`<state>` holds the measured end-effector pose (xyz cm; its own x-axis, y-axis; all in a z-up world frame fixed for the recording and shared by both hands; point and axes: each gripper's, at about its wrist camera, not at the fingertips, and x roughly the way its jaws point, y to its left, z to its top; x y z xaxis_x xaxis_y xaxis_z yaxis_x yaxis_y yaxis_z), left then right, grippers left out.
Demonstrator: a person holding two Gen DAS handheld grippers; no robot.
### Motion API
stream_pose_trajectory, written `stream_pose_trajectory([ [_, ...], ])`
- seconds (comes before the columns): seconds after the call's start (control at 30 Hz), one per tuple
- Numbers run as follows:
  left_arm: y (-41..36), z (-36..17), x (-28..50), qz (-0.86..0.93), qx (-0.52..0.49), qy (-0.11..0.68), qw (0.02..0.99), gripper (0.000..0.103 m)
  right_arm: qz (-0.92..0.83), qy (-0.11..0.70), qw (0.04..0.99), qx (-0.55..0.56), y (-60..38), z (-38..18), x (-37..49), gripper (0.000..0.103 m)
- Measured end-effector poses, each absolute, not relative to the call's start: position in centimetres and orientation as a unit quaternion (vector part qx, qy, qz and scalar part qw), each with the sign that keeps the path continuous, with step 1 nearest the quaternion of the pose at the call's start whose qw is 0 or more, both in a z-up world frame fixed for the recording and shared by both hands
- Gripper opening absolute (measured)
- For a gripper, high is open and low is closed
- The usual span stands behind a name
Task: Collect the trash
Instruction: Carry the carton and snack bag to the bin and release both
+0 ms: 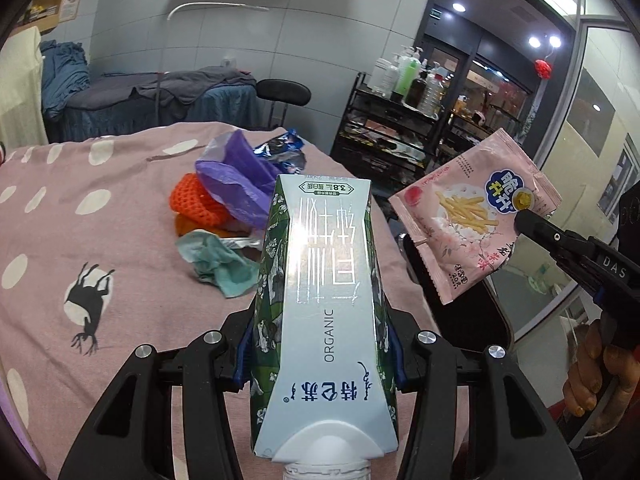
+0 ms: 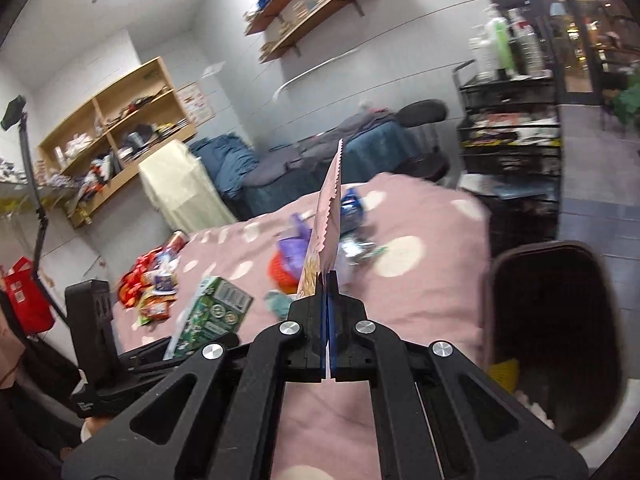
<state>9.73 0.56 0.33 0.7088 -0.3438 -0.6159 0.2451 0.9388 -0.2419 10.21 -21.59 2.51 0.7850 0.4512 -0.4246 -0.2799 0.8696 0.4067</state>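
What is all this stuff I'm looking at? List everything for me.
milk carton: one, white and green, clamped in the left hand-held gripper
snack packet: one, pink, pinched in the right hand-held gripper
plastic bag: one, purple, on the bedspread
net: one, orange, under the plastic bag
tissue: one, teal, crumpled near the carton
wrapper: one, blue, behind the plastic bag
bedspread: one, pink with white dots
bin: one, dark, beside the bed
left hand-held gripper: black
right hand-held gripper: black
hand: one, gripping the right handle
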Motion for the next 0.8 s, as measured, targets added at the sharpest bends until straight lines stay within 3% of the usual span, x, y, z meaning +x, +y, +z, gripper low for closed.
stream_pose_trajectory([
  [0.23,-2.8,0.0,10.4,-0.203,-0.054,0.359,0.909,0.050,0.046,0.284,0.949,0.129,-26.7,0.2,9.5,0.002],
  [0.67,-10.4,-1.8,12.0,-0.273,-0.003,0.398,0.876,0.050,-0.028,0.388,0.915,0.107,-31.9,-9.2,12.9,0.002],
  [0.77,-12.1,-2.5,12.6,-0.285,0.002,0.411,0.866,0.050,-0.044,0.401,0.905,0.132,-33.5,-10.6,12.5,0.017],
  [0.8,-12.7,-2.6,12.7,-0.288,0.003,0.414,0.864,0.050,-0.049,0.399,0.906,0.135,-33.5,-10.5,12.4,0.038],
])
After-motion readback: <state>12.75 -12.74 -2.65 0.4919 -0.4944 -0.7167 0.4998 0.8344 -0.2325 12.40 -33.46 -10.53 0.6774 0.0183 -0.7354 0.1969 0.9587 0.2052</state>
